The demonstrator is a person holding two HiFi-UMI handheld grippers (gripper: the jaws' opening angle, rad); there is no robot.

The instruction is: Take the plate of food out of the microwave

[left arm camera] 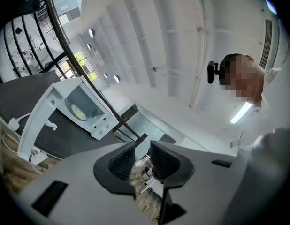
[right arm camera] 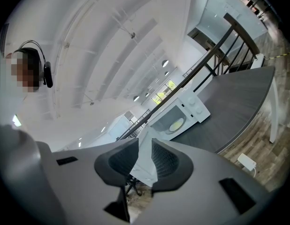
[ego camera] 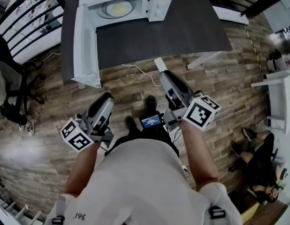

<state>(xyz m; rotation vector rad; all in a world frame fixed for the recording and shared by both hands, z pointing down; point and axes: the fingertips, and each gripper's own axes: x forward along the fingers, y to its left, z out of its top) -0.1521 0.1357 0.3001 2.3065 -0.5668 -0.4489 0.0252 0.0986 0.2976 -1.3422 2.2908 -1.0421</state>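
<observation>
Dark table [ego camera: 182, 27] is carrying the open microwave [ego camera: 156, 3]. Plate of food [ego camera: 118, 7] is sitting inside, 11 o'clock from the nearer right gripper [ego camera: 160, 63]. Left gripper [ego camera: 106, 97] is hanging farther back. Both are gaping slightly, gripping nothing.

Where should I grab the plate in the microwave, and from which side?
Grip the near rim of the plate, coming straight in through the open front of the microwave. The plate lies flat, so one jaw would go over the rim and one under; the door stands swung out on the left.
</observation>
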